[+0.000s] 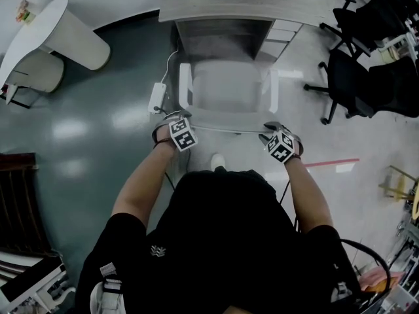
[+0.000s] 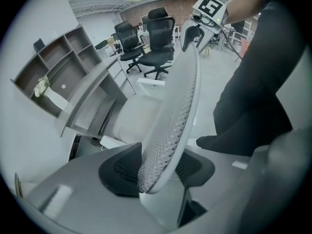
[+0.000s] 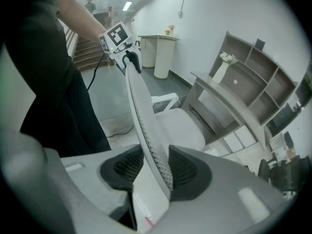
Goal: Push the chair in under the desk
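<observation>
Head view, chair (image 1: 227, 87) facing desk (image 1: 216, 8)

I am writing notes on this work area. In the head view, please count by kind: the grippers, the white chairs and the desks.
Grippers: 2 (left gripper, right gripper)
White chair: 1
Desk: 1
Total: 4

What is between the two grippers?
The white chair's backrest: its top edge runs from the left gripper to the right gripper, each clamped on it. The head view shows it.
</observation>
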`<state>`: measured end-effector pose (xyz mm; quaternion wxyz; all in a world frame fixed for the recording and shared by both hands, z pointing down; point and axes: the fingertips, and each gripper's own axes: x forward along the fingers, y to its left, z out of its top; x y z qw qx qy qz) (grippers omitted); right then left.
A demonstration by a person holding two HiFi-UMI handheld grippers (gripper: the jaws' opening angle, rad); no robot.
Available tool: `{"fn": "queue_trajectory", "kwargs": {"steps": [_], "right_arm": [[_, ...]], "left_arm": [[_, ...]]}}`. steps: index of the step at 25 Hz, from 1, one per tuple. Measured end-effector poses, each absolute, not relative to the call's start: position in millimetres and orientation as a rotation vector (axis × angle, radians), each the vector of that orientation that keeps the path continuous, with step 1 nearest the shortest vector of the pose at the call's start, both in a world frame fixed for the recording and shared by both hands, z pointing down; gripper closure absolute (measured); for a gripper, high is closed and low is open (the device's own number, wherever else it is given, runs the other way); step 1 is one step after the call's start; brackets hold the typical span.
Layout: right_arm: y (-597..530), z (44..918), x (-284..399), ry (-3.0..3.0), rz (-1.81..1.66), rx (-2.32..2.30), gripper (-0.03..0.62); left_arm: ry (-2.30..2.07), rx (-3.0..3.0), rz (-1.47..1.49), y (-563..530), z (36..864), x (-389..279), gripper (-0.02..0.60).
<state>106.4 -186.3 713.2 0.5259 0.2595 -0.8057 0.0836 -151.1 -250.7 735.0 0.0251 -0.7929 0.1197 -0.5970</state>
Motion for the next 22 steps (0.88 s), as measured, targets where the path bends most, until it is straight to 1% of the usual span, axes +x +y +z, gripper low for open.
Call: {"fn": "queue_trajectory", "kwargs": {"steps": [22], "right_arm": [[-344.6,713.5,118.1,-1.948,0.169,0.640,0.433]], "left_arm": [[0.395,-2.427,-1.832,-415.7,736.5,-138.1,0.383]]}}
